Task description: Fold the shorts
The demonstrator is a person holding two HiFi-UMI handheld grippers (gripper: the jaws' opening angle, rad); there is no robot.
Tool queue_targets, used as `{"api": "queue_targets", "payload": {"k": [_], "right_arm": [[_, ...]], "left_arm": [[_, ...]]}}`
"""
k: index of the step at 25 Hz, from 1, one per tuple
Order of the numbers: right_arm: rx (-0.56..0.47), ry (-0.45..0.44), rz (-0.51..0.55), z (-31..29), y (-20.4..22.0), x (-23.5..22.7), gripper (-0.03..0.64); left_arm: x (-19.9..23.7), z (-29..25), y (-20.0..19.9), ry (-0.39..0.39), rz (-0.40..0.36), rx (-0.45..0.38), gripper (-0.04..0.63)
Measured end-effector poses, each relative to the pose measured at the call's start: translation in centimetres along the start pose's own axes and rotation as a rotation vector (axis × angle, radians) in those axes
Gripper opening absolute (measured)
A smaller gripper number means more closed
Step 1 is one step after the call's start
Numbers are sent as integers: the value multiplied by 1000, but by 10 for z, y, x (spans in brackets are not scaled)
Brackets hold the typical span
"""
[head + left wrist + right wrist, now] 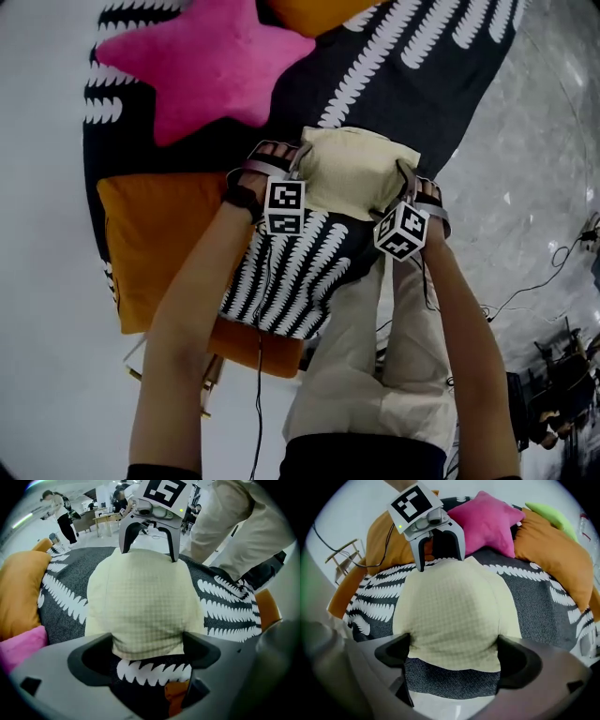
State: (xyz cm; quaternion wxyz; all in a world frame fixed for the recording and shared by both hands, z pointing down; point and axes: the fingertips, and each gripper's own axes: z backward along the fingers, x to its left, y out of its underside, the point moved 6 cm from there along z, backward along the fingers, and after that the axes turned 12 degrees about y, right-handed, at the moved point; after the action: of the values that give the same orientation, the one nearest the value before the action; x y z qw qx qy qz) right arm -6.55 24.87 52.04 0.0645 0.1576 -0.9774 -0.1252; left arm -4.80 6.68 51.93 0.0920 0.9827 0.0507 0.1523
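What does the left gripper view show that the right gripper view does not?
Only the left gripper view: the person's beige trousers, a bystander and the right claw from the front. Only the right gripper view: a pink star cushion and the left claw from the front. Both: the pale yellow shorts pinched between that view's own jaws, on the black-and-white cover.

Dark woven cover (pixel 309 89) with bands of white leaf pattern. Pink star-shaped plush cushion (pixel 211 61) lies on it, far left. Orange rectangular cushion (pixel 155 239) at its left side. Lime-green cushion (pixel 551 515) behind second orange cushion (pixel 555 550). Standing person (pixel 63 513) in background.
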Motion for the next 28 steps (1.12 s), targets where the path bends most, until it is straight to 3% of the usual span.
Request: {"api": "queue_targets", "payload": {"k": [3,5,9,11,14,17,20,24,28], "right_arm": [[11,-22,5,10,-2,13,598],[11,-47,-28,21,-6,9,598],[16,-88,-181,37,-10,-33,598],[-6,-91,-195,38,-20,-42,597],[-32,-102,-124,40,-31,-57,597],[-45,-119,-18,37,-49,-78,595],[-72,-154,63,23,-79,-77,591],[-85,-228,210,1,-116,-74,579],[-72,-275,285,-16,-136,-67,540]], "left_arm": [[-21,13,6,-14,61,1,457],[-26,33,4,-61,175,-92,457],[-24,65,-26,-154,571,-463,457],[-39,65,-28,-173,796,-576,457],[-77,46,-41,-165,1114,-673,457],[-102,23,-60,-133,1443,-837,457],[-114,7,-51,-163,1766,-994,457],[-111,-2,-45,-249,2001,-1064,457],[-105,-14,-32,-242,2208,-1188,456]]}}
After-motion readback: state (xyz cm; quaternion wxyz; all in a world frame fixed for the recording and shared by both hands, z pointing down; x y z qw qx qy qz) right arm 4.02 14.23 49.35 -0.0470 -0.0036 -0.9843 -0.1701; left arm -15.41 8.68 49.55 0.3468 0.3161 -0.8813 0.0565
